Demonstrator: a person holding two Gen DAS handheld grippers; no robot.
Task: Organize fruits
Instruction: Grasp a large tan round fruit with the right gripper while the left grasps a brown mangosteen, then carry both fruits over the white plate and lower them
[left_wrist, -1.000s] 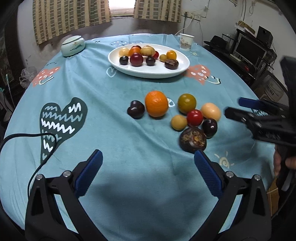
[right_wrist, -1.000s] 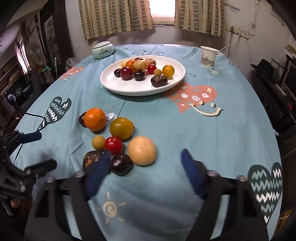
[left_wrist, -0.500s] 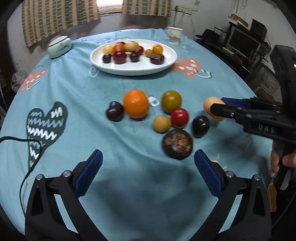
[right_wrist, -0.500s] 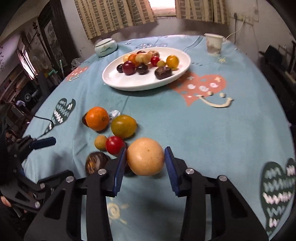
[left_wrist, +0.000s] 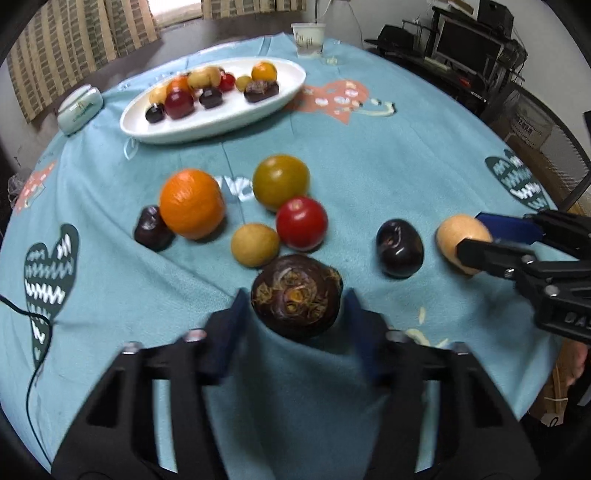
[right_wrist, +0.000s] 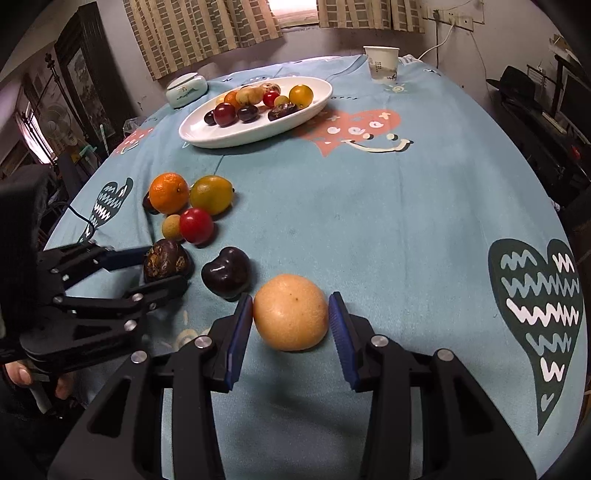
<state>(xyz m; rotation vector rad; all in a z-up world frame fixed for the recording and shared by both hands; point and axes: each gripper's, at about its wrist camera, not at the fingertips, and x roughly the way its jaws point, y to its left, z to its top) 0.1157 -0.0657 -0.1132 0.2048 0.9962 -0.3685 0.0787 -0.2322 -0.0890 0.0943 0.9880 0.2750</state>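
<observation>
My left gripper (left_wrist: 293, 314) is closed around a dark brown rough fruit (left_wrist: 295, 295) on the blue cloth; it also shows in the right wrist view (right_wrist: 164, 260). My right gripper (right_wrist: 291, 314) is shut on a pale orange round fruit (right_wrist: 290, 312), which also shows in the left wrist view (left_wrist: 456, 242). Loose on the cloth lie an orange (left_wrist: 192, 208), a yellow-green fruit (left_wrist: 280, 181), a red tomato (left_wrist: 301, 223), a small tan fruit (left_wrist: 255, 244) and two dark plums (left_wrist: 399, 253) (left_wrist: 152, 229). A white oval plate (right_wrist: 258, 127) at the back holds several fruits.
A paper cup (right_wrist: 380, 62) stands at the far right of the table and a pale lidded dish (right_wrist: 185, 88) at the far left. A black cable (left_wrist: 33, 332) lies on the cloth at the left. Furniture stands beyond the right table edge.
My left gripper moved forward and narrowed around the dark brown fruit. My right gripper, closed on the pale orange fruit since half a second ago, drew it away from the cluster.
</observation>
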